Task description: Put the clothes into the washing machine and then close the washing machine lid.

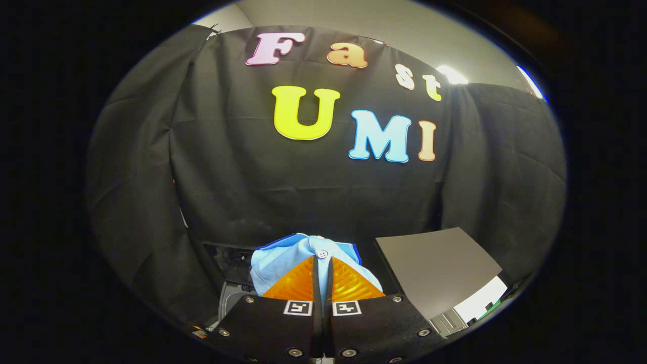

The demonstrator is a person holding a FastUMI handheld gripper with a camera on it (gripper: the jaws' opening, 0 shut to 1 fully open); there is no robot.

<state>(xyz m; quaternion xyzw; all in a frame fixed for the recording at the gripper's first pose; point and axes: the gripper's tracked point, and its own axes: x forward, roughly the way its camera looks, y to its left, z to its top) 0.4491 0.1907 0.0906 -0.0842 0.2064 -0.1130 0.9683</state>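
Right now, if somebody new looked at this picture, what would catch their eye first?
The light blue garment, bunched with a small button on top, pinched between the nearly closed fingers of the gripper and held up before the black booth wall. Beyond and below it is the washing machine, and to the side its grey lid stands raised open.

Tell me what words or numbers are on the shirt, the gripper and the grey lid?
None of them has any text that can be read.
Blue shirt, pinched between the shut fingers of the hand-held gripper: only a plain button.
Hand-held gripper: two square markers, patterns, not letters.
Grey lid: blank.
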